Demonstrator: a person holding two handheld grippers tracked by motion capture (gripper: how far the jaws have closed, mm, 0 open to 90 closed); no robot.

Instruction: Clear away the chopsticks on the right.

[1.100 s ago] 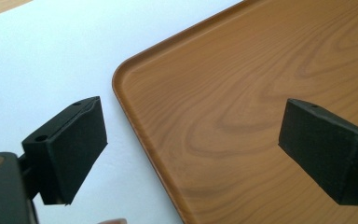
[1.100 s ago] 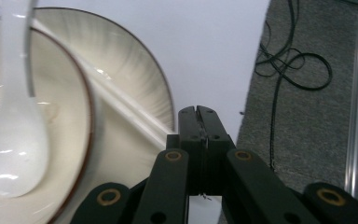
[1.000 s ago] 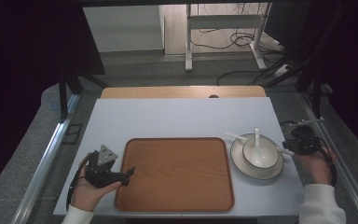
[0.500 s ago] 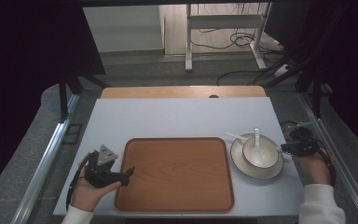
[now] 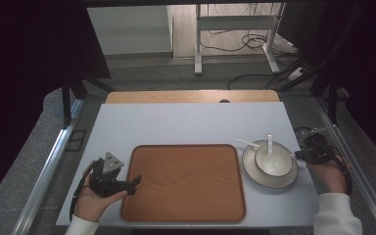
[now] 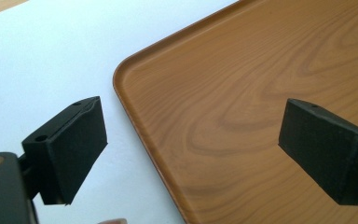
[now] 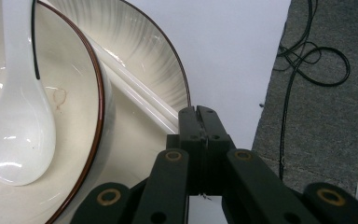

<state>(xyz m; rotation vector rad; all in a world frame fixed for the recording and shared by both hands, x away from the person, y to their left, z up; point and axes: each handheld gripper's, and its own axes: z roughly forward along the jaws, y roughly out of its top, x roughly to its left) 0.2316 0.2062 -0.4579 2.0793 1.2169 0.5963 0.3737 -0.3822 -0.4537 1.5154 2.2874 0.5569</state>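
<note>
- Right gripper [image 7: 198,112]: I see its black jaws pressed flat together, clenched on the near rim of the shallow white ceramic plate with a brown edge [image 7: 165,60], at the plate's right side.
- Left gripper [image 5: 127,183]: jaws spread wide and holding nothing, poised over the left edge of the rectangular wood-grain tray [image 6: 242,93].
- The brown-rimmed white ceramic bowl [image 5: 273,159] sits on that plate, with a white ceramic spoon [image 5: 270,149] inside, its handle pointing away from me.
- Key relation: the tray lies just to the left of the plate, so I judge the coming move runs leftward; my right hand is the nearer one.
</note>
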